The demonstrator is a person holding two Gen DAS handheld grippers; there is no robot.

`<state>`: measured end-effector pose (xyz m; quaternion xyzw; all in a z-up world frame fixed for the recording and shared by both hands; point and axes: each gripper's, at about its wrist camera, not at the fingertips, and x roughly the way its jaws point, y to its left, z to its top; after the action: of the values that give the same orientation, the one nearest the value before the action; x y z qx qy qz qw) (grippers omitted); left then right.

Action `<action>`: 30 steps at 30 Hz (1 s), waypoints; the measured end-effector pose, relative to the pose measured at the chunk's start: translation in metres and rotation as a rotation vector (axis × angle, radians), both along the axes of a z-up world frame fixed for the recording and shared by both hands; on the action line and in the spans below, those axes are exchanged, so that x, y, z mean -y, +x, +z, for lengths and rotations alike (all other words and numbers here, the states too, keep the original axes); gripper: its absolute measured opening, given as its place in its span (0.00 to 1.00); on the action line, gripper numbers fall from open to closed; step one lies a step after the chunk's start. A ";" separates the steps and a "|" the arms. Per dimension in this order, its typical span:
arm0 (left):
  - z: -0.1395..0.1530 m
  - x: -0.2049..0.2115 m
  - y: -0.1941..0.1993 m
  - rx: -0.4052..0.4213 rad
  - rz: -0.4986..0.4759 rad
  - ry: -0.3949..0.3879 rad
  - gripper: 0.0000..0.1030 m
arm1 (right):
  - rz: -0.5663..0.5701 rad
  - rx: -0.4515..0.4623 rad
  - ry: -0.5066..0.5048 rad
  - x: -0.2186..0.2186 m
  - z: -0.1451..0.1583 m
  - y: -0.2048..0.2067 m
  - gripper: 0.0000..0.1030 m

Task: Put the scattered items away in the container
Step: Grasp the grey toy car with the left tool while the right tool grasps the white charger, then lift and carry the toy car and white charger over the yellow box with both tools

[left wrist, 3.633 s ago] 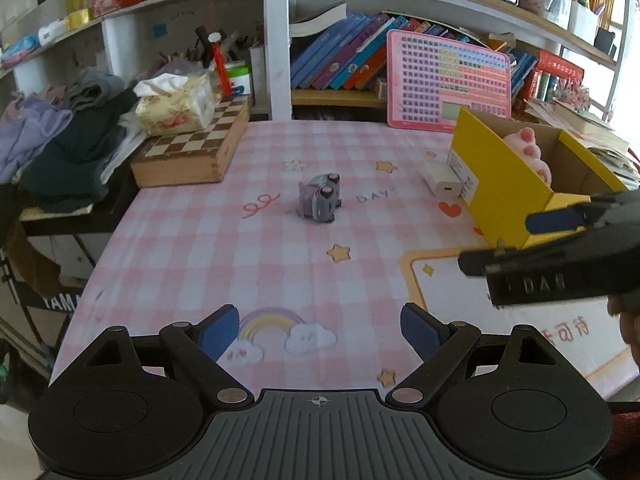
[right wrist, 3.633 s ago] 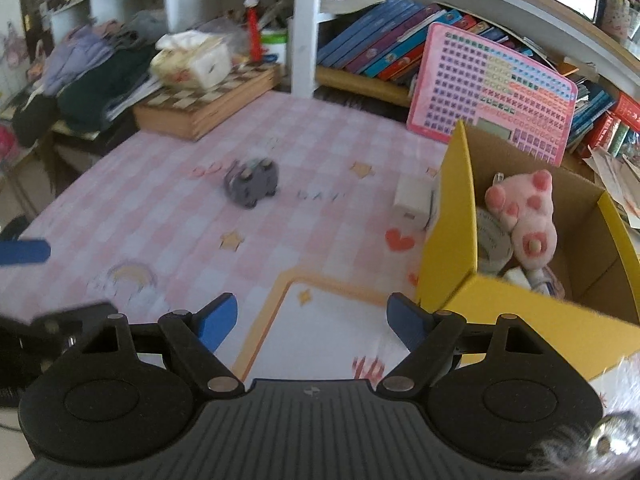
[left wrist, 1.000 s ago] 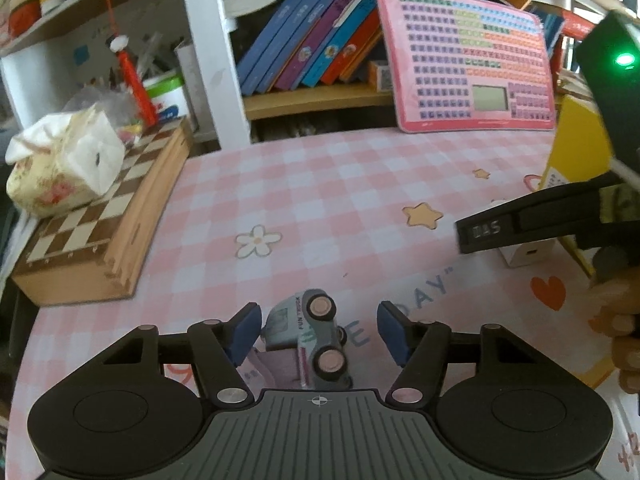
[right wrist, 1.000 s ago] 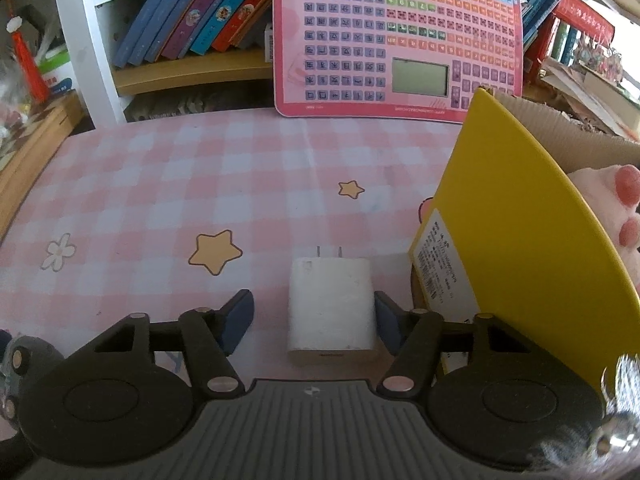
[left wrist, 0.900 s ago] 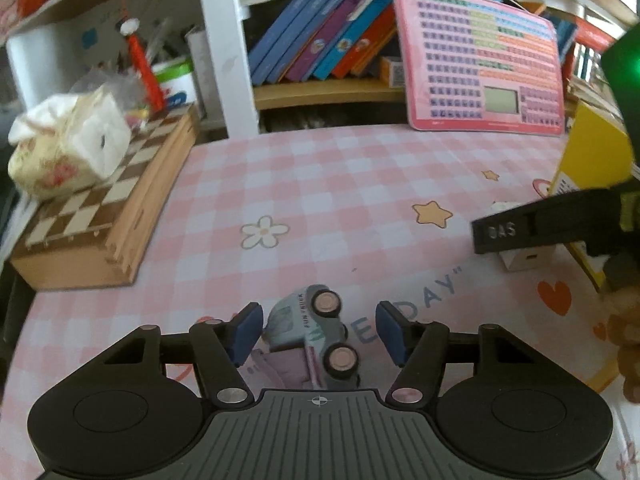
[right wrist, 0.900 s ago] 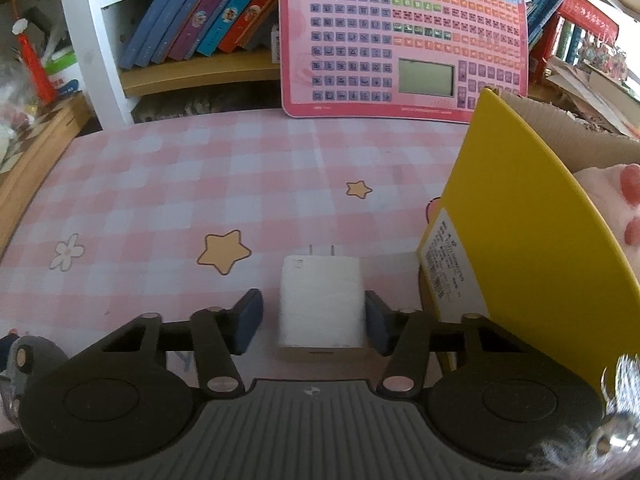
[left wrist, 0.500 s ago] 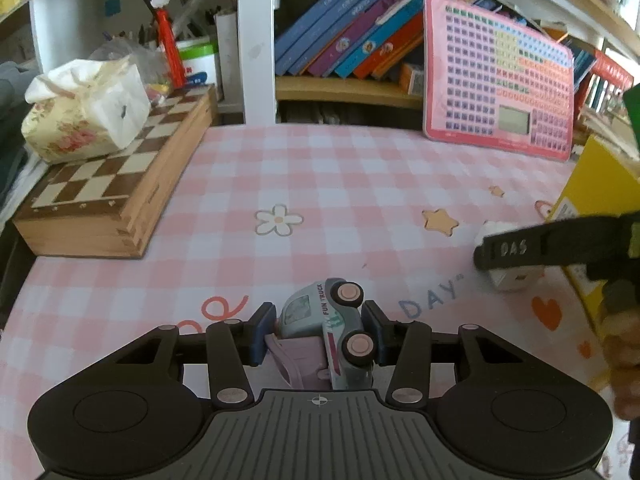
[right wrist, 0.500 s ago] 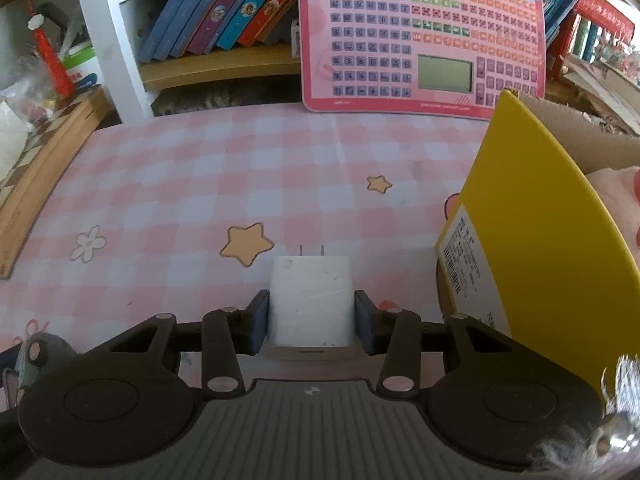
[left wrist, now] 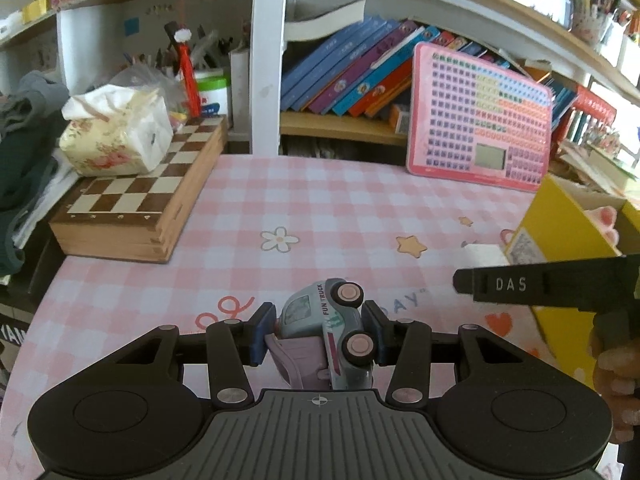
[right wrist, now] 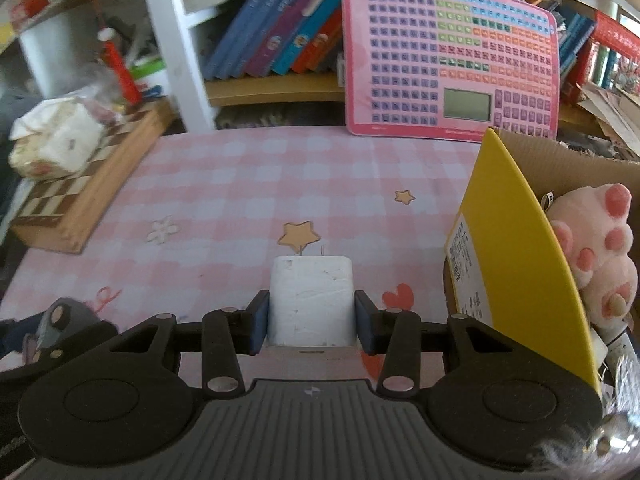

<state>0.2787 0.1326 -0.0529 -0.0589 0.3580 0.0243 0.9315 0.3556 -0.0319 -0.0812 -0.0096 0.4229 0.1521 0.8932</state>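
At the bottom centre of its own view, the left gripper is clamped on a grey toy truck tipped on its side, wheels facing right. The right gripper, bottom centre of its view, pinches a white charger plug, prongs pointing away. The yellow cardboard box fills the right edge with a pink plush paw inside, the pink checked tablecloth beneath

Toy truck tipped sideways, white charger upright

White bookshelf behind pink checked table; daylight from right.
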 end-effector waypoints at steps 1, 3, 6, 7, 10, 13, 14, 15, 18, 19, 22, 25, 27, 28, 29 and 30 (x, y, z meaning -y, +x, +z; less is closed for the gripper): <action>0.002 0.001 -0.004 0.002 -0.001 -0.004 0.44 | 0.009 -0.002 0.008 0.002 0.002 -0.005 0.40; 0.005 0.003 -0.011 0.002 -0.001 -0.012 0.44 | 0.027 -0.002 0.009 0.004 0.005 -0.015 0.40; 0.009 0.004 -0.026 0.004 0.001 -0.020 0.44 | 0.059 -0.005 0.005 0.008 0.009 -0.031 0.40; 0.011 0.004 -0.030 0.005 0.000 -0.022 0.44 | 0.073 -0.005 0.003 0.009 0.010 -0.036 0.40; 0.018 0.006 -0.045 0.008 -0.007 -0.013 0.44 | 0.109 -0.003 -0.006 0.014 0.013 -0.051 0.40; 0.025 0.007 -0.060 0.016 -0.010 -0.009 0.44 | 0.142 -0.006 -0.012 0.020 0.017 -0.065 0.40; 0.027 0.007 -0.065 0.019 -0.010 -0.009 0.44 | 0.153 -0.006 -0.013 0.021 0.019 -0.069 0.40; 0.030 0.008 -0.070 0.022 -0.012 -0.008 0.44 | 0.164 -0.006 -0.012 0.023 0.021 -0.075 0.40; 0.036 0.010 -0.088 0.029 -0.021 -0.008 0.44 | 0.196 -0.006 -0.005 0.028 0.027 -0.090 0.40; 0.038 0.011 -0.094 0.030 -0.024 -0.010 0.44 | 0.207 -0.007 -0.003 0.030 0.028 -0.095 0.40; 0.043 0.014 -0.111 0.030 -0.027 -0.014 0.44 | 0.228 -0.012 0.001 0.035 0.032 -0.111 0.40; 0.046 0.017 -0.124 0.036 -0.029 -0.025 0.44 | 0.239 -0.020 -0.003 0.038 0.032 -0.127 0.40; 0.049 0.020 -0.133 0.044 -0.034 -0.032 0.44 | 0.244 -0.022 -0.006 0.039 0.033 -0.137 0.40; 0.051 0.021 -0.137 0.048 -0.038 -0.035 0.44 | 0.246 -0.020 -0.005 0.039 0.034 -0.141 0.40; 0.052 0.022 -0.141 0.052 -0.040 -0.038 0.44 | 0.250 -0.015 -0.005 0.039 0.035 -0.146 0.40; 0.053 0.023 -0.146 0.054 -0.043 -0.041 0.44 | 0.256 -0.007 -0.006 0.039 0.036 -0.152 0.40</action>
<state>0.1327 0.1096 0.0001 -0.0710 0.3343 -0.0049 0.9398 0.2039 -0.0707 -0.0448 -0.0657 0.4220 0.2639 0.8649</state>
